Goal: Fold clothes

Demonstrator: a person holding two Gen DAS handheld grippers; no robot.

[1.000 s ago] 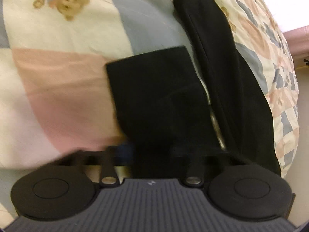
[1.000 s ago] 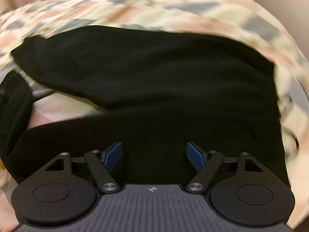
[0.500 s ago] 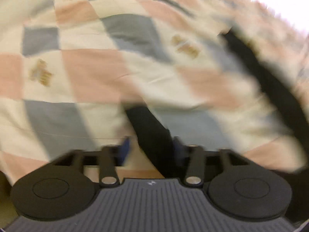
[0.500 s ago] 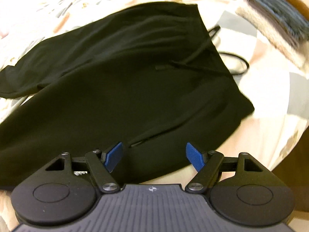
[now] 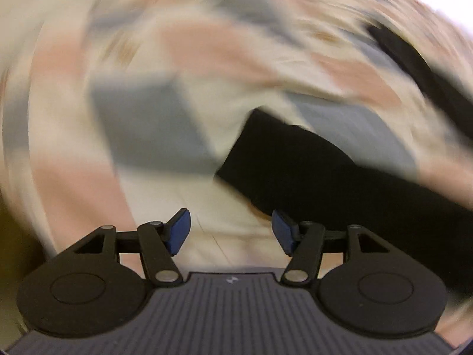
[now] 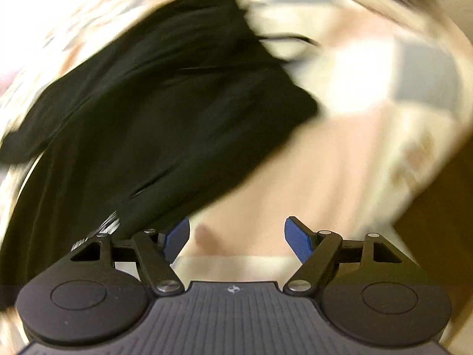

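Black trousers (image 6: 165,103) lie spread on a checked quilt (image 6: 340,162), their drawstring (image 6: 289,38) trailing off the waistband. In the left wrist view one trouser leg end (image 5: 295,162) rests on the quilt (image 5: 142,124), and the other leg (image 5: 414,68) runs along the upper right. My left gripper (image 5: 229,222) is open above bare quilt; the leg end lies just ahead and to the right of its right pad, not between the pads. My right gripper (image 6: 236,230) is open over pink quilt, with the trousers' edge beside its left pad. Both views are motion-blurred.
The quilt has pink, grey and cream squares with bear prints. A brown surface (image 6: 437,222) shows past the bed's edge at the right of the right wrist view. A dark gap (image 5: 11,236) shows at the lower left of the left wrist view.
The left gripper, earlier shut on the trouser leg, has opened and let it drop, swinging away over the quilt. The right gripper stayed open and moved right, towards the waistband corner.
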